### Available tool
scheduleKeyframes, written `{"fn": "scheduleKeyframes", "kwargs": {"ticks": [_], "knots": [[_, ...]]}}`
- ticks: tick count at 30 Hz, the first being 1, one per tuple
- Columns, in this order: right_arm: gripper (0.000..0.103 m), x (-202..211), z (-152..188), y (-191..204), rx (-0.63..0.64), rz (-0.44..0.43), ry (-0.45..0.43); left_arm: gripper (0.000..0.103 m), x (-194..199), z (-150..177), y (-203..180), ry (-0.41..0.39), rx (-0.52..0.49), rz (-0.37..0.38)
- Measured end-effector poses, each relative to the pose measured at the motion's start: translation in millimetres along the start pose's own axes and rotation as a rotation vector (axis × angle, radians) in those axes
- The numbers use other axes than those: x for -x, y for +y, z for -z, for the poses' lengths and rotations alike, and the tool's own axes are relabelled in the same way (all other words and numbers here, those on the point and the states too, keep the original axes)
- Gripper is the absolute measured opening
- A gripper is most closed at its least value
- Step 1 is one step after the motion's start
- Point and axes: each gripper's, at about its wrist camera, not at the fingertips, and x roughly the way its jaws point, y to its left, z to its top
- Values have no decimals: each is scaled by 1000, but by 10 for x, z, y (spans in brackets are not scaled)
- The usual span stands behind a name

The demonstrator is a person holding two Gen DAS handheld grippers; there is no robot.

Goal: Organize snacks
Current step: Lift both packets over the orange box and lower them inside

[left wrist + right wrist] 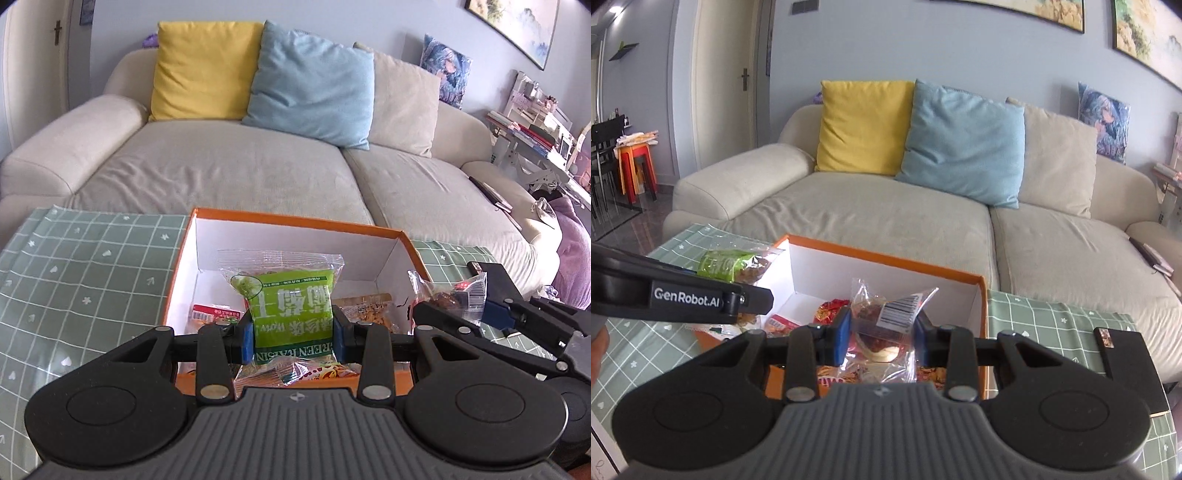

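Note:
An orange box (295,221) with white inner walls stands open on the green checked tablecloth (81,280); several snack packets lie on its floor. My left gripper (293,338) is shut on a green raisin packet (291,306), held upright above the box's near side. From the right wrist view, my right gripper (881,338) is shut on a clear packet with a brown pastry and a barcode label (886,317), over the same orange box (886,254). The right gripper (465,306) with its clear packet shows at the right of the left wrist view.
A beige sofa (229,173) with yellow, blue and cream cushions runs behind the table. A flat black object (1126,365) lies on the tablecloth (1052,317) right of the box. A cluttered desk (539,140) stands far right; stools (635,166) far left.

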Motion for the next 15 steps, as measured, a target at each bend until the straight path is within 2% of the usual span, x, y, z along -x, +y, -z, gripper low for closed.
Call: {"fn": "scheduleKeyframes", "kwargs": {"ticks": [3, 15], "knots": [[32, -228, -11, -46, 16, 18, 38, 43, -199, -41, 44, 37, 12, 2], [32, -973, 19, -60, 103, 62, 162, 43, -796, -4, 88, 142, -60, -1]]}}
